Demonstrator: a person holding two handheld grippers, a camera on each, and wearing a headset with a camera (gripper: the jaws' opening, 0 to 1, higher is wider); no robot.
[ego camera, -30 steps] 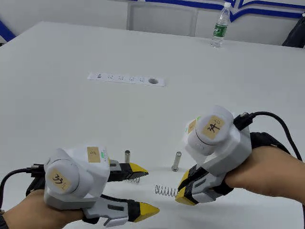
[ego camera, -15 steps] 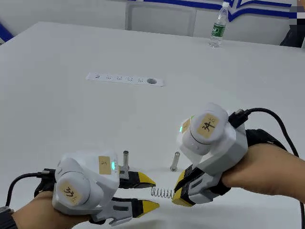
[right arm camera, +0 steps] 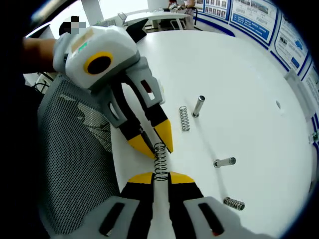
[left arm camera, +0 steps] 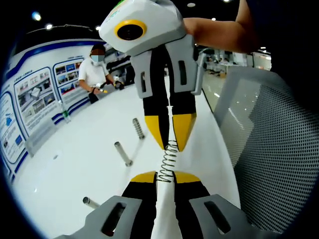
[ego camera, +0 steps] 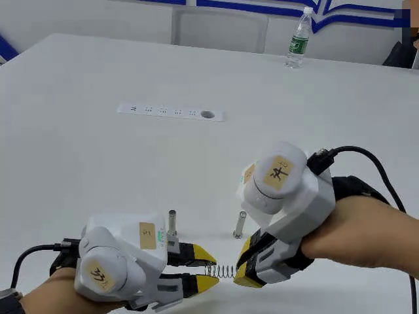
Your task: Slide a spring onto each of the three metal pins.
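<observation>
A left pin (ego camera: pixel 172 222) and a right pin (ego camera: pixel 239 224) stand upright just behind the tools, with a loose spring (right arm camera: pixel 184 118) beside one. The power strip (ego camera: pixel 170 111) and bottle (ego camera: pixel 298 38) sit well away across the open worktop (ego camera: pixel 78 150). Near the front edge, the left tool (ego camera: pixel 204 268) and right tool (ego camera: pixel 241 267) face tip to tip, each clenched on one end of the spring (ego camera: pixel 221 270).

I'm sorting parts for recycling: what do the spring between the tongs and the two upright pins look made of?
Spring: likely steel wire, bare and grey, with glinting open coils. Pins: apparently metal, smooth silvery cylinders with bright highlights; the exact alloy cannot be told.
</observation>
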